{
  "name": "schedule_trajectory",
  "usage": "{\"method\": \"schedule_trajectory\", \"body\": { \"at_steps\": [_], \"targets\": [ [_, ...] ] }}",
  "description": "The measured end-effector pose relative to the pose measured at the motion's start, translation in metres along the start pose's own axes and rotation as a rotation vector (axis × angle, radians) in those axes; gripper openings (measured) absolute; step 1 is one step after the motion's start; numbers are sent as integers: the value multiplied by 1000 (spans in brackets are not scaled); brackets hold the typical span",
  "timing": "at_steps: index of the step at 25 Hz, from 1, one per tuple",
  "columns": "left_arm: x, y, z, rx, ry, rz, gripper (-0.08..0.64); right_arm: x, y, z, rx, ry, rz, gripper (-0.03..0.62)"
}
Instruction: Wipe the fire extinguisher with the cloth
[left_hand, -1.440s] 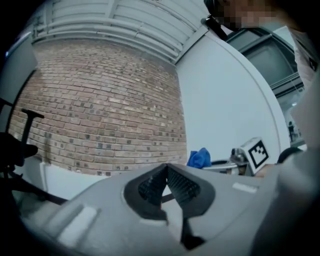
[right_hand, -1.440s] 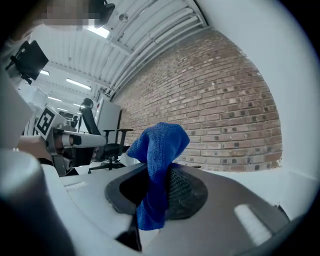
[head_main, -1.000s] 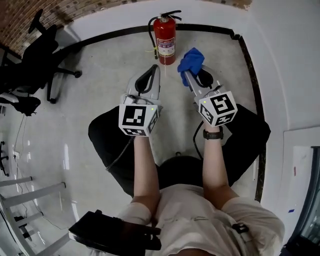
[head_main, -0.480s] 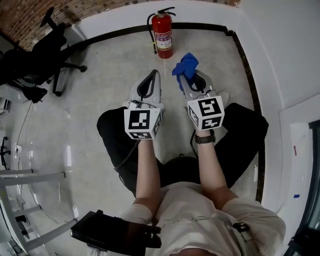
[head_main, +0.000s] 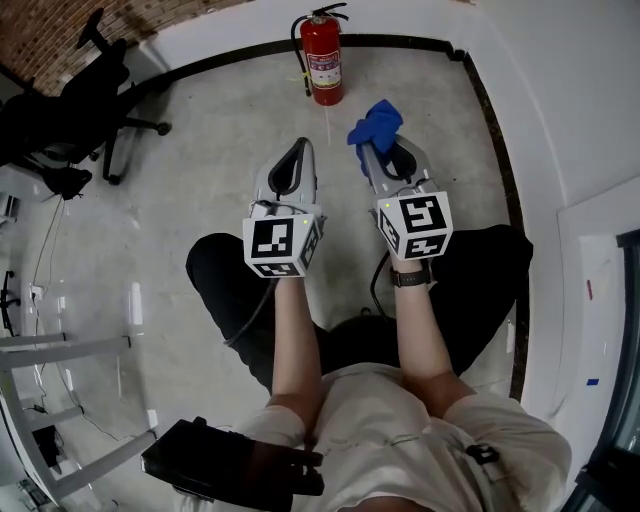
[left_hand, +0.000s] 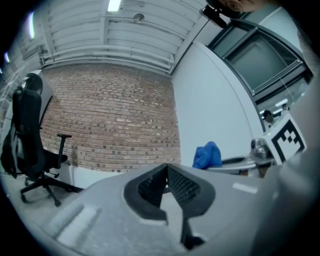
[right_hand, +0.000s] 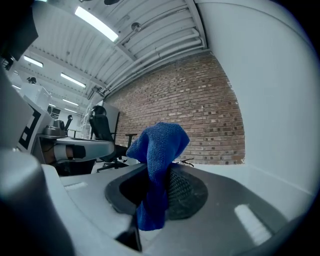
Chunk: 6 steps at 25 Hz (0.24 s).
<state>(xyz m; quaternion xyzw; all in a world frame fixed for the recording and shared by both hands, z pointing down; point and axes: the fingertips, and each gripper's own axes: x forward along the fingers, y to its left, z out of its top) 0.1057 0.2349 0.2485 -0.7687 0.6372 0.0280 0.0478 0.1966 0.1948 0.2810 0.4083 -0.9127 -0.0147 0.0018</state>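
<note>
A red fire extinguisher (head_main: 321, 60) stands upright on the pale floor by the white wall, at the top of the head view. A blue cloth (head_main: 376, 124) is bunched at the tip of my right gripper (head_main: 372, 152), which is shut on it, below and right of the extinguisher and apart from it. In the right gripper view the cloth (right_hand: 157, 165) sticks up from between the jaws. My left gripper (head_main: 299, 152) is beside it, shut and holding nothing. The left gripper view shows its jaws closed (left_hand: 166, 172), with the cloth (left_hand: 206, 155) off to the right.
Black office chairs (head_main: 70, 110) stand at the left by a brick wall. A black baseboard strip (head_main: 487, 110) runs along the wall at the right. The person's legs in dark trousers (head_main: 225, 285) are below the grippers. Metal frame legs (head_main: 60, 360) are at the lower left.
The head view has shifted a little, so the extinguisher sits higher in the frame. Both grippers stay side by side, the right one still shut on the cloth.
</note>
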Motion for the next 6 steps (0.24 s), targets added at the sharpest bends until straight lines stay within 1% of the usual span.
{"method": "schedule_trajectory", "body": {
  "at_steps": [3, 6],
  "targets": [
    [-4, -3, -8, -16, 18, -14, 2, -5, 8, -4, 4, 4, 24, 77],
    [-5, -2, -9, -21, 18, -20, 2, -6, 19, 0, -9, -23, 58, 77]
  ]
}}
